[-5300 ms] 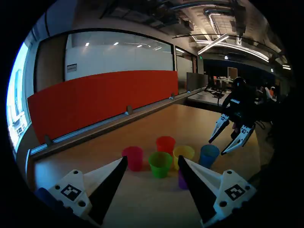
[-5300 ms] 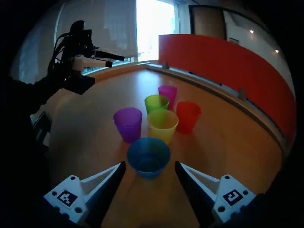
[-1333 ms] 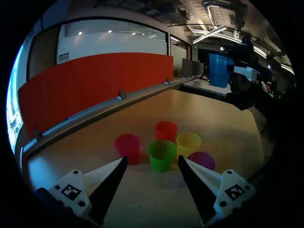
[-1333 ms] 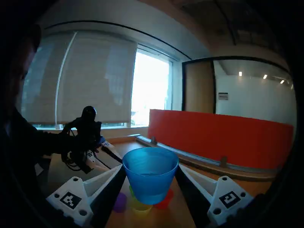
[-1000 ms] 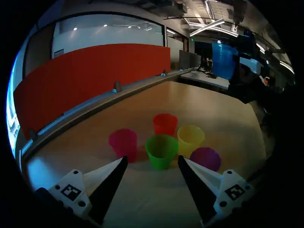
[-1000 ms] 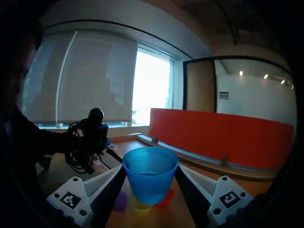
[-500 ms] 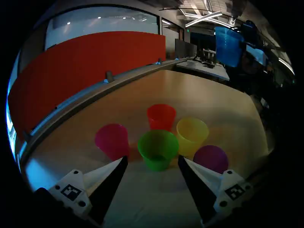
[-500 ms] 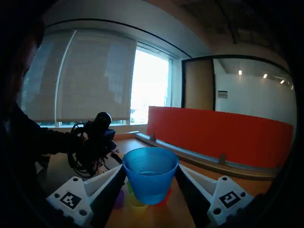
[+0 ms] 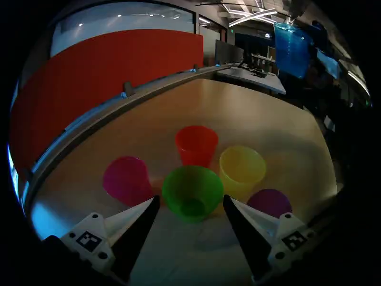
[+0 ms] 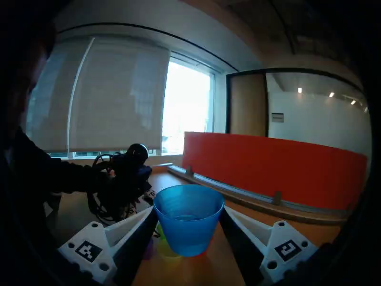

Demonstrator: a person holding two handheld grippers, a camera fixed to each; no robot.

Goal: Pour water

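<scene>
Right gripper (image 10: 187, 212) pinches the blue cup (image 10: 188, 229) from both sides, upright, lifted clear of the table (image 9: 238, 109). There looks to be a little water low inside, but it is hard to be sure. Left gripper (image 9: 189, 199) is spread wide, fingers either side of the green cup (image 9: 193, 190) near the table's front edge. Red cup (image 9: 196, 143), yellow cup (image 9: 242, 167), pink cup (image 9: 126, 178) and purple cup (image 9: 270, 202) cluster round it. In the left gripper view the blue cup hangs high over the far right corner.

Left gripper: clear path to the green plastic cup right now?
Likely yes. The left gripper is open, and the green plastic cup stands centred just ahead of its fingers with nothing in front. The yellow plastic cup sits close beside it, so that side looks tight.
</scene>
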